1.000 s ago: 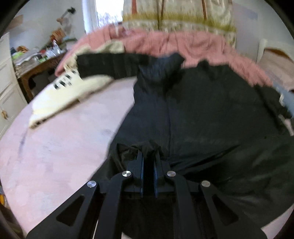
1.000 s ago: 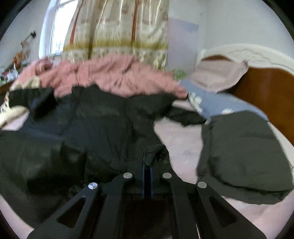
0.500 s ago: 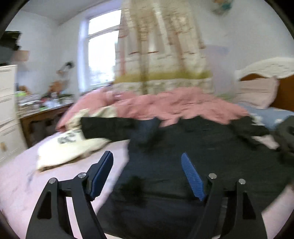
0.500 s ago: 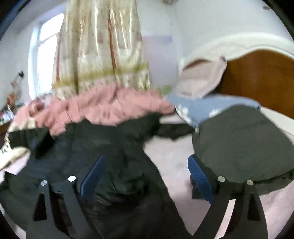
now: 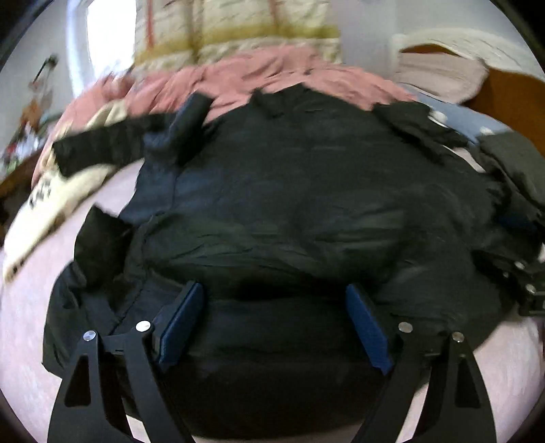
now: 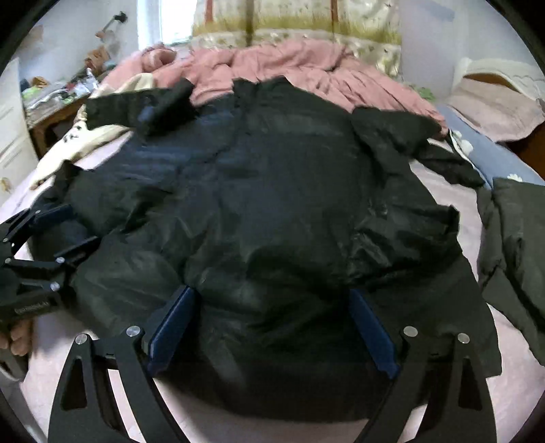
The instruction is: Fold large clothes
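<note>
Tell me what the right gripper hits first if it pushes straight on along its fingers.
Most likely the black jacket: the open right gripper points down at its near, puffy hem, with nothing between the fingers. Depth is hard to judge through the fisheye.

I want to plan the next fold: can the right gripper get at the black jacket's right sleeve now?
Probably yes: the right gripper is open, and the sleeve lies uncovered atop the black jacket.

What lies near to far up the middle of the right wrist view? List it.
Right hand-held gripper, open → black jacket spread on the bed → pink quilt → curtain.
</note>
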A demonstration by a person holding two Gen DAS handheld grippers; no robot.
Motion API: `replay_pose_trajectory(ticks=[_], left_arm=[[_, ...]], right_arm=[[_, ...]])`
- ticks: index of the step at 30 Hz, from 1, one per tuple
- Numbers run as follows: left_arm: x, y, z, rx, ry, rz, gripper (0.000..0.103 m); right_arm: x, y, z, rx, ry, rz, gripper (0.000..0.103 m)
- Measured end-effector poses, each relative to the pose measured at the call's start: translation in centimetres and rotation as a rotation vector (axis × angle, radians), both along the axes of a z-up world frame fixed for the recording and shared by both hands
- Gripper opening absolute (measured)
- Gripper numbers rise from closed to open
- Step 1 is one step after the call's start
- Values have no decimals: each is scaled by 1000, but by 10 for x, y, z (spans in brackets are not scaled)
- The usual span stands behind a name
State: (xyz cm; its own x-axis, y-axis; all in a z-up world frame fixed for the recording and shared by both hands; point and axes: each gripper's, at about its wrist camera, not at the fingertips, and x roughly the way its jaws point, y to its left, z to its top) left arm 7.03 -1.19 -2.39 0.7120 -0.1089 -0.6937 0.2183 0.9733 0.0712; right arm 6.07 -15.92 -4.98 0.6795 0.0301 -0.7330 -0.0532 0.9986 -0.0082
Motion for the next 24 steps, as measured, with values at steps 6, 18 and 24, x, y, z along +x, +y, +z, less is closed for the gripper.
replay_pose_trajectory(ticks=[6, 18, 24], left_arm=[[12, 25, -5, 132, -23, 168, 85], [21, 116, 7, 61, -55, 370, 77], [8, 123, 34, -45, -187, 295, 77]], right_arm=[[1, -39, 1, 31, 3, -120, 92], [-16, -117, 19, 34, -92, -362, 53], [-36, -130, 46, 64, -212, -304, 27]])
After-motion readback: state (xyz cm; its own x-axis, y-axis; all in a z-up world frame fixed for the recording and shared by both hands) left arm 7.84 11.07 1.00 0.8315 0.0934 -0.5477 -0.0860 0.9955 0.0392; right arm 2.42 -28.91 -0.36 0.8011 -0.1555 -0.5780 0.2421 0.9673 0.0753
